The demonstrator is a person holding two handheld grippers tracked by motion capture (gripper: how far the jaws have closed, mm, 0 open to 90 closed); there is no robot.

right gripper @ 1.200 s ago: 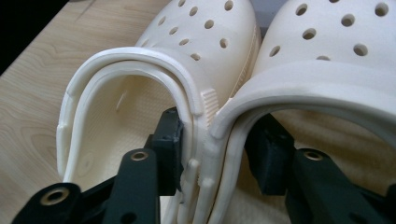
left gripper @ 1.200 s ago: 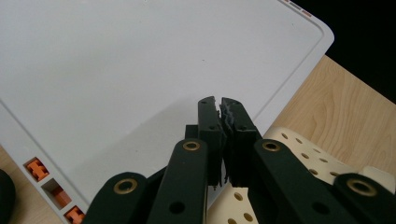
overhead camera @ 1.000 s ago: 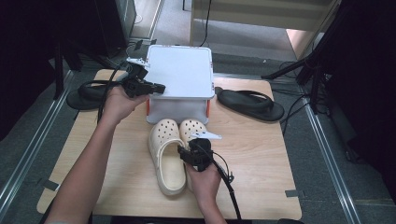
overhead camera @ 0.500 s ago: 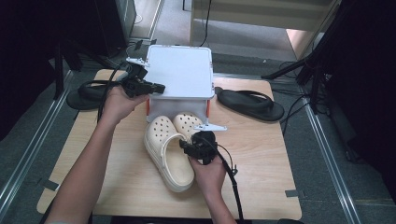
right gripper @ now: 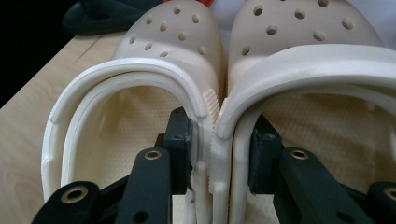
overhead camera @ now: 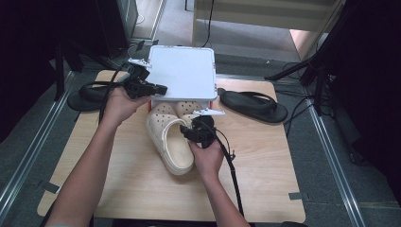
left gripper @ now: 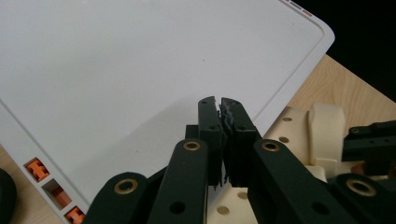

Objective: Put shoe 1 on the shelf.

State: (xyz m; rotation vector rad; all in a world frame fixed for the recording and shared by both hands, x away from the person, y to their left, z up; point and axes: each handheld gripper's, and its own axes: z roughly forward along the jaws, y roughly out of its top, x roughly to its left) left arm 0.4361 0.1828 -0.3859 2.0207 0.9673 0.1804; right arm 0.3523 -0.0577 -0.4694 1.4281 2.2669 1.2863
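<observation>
the right gripper [overhead camera: 196, 133] has one jaw inside each of the two cream clogs [overhead camera: 171, 137], pinching their touching inner walls together; in the right gripper view each black jaw sits in a separate shoe, with the two heel straps meeting just above the pads [right gripper: 184, 133]; the clogs lie side by side on the wooden table [overhead camera: 265, 156], near its middle, right clog half hidden under the hand; their long axes run from the person's side toward the far edge, tilted a little to the right at the toe end; the perforated toes point away from the person and tuck under the near edge of the white lid [overhead camera: 183, 72]; the heels face the person; the left gripper [overhead camera: 153, 88] is clenched, jaws pressed together with nothing plain between them, tips resting over the lid's near left corner; orange latches [left gripper: 36, 168] show under the lid's rim; a black sandal [overhead camera: 253, 105] lies to the right of the lid, another sandal [overhead camera: 87, 97] to its left, both well apart from the clogs
</observation>
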